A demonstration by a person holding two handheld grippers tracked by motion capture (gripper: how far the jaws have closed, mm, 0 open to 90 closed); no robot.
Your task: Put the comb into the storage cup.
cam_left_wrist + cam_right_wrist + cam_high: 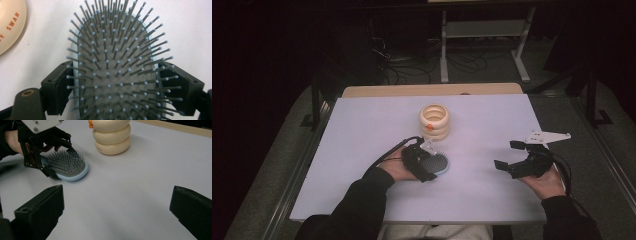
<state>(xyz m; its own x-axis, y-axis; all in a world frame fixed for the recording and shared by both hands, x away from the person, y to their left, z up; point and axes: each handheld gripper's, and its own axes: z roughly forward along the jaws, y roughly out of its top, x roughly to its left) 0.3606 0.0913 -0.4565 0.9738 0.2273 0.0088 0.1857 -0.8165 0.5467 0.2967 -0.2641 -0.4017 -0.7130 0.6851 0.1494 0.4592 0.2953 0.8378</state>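
A light blue hairbrush with a grey pad and bristles up lies near the middle of the white table. My left gripper is shut on the hairbrush, one black jaw pressed to each long edge of the head. From the right gripper view, the brush head sticks out past the left gripper and rests low on the table. My right gripper stands open farther right, jaws wide apart with nothing between them.
A cream, ringed container with an orange spot stands just beyond the brush; it also appears upper middle in the right gripper view. A wooden strip runs along the table's far edge. Cables and a metal frame lie on the floor behind.
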